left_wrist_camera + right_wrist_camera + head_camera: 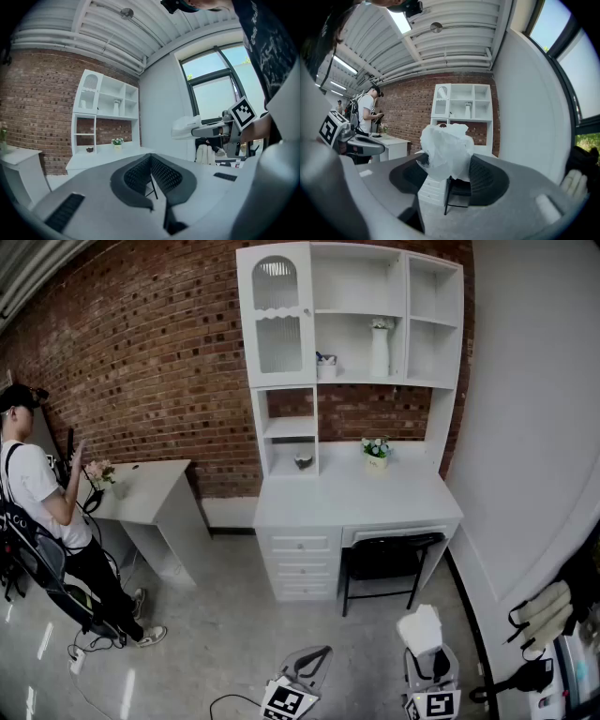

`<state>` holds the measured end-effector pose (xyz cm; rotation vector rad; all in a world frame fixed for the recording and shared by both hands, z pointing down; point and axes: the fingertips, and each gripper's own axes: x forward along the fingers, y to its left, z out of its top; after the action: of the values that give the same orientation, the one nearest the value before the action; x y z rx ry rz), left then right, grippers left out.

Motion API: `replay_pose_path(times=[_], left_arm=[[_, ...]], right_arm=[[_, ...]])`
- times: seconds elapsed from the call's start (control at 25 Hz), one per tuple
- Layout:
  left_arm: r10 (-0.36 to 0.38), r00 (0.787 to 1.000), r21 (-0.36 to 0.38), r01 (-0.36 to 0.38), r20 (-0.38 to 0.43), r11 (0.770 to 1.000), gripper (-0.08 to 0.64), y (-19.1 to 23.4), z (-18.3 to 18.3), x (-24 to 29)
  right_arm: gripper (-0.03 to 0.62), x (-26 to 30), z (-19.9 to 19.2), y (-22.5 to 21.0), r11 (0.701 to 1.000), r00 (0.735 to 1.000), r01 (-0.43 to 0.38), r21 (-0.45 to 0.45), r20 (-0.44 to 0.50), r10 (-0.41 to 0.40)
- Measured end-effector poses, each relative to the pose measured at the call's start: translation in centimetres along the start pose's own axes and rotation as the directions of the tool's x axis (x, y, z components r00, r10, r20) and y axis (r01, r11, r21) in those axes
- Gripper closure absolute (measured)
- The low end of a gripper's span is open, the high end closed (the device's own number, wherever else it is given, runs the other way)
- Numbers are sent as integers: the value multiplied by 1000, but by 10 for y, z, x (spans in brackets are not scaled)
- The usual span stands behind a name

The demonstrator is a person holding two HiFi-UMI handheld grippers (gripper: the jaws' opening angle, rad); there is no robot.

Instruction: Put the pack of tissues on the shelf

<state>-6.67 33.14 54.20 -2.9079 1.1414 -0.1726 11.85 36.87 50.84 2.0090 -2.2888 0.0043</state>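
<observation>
Your right gripper [449,171] holds the tissues [446,149] between half-open jaws. Your left gripper [152,180] has its jaws together, empty. The shelf [349,343] stands far ahead, with open floor [234,634] before it.

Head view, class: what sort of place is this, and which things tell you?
Probably a study corner staged in a studio or lab: a white desk with hutch shelves against a brick wall, a black chair tucked under it, and a concrete floor.
</observation>
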Motion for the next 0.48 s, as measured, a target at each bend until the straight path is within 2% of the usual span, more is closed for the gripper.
replay_pose_path(times=[0.16, 0.36, 0.48], left_arm=[[12, 1000, -3, -13, -6, 1000, 549, 2, -4, -8], [27, 1000, -13, -26, 8, 1000, 549, 9, 0, -10], [30, 1000, 5, -30, 9, 1000, 549, 9, 2, -6]], right_arm=[[345, -1, -2, 5, 1000, 1000, 1, -4, -3, -1], [341, 4, 3, 17, 999, 999, -38, 11, 25, 38], [339, 8, -1, 17, 999, 999, -38, 10, 16, 38]])
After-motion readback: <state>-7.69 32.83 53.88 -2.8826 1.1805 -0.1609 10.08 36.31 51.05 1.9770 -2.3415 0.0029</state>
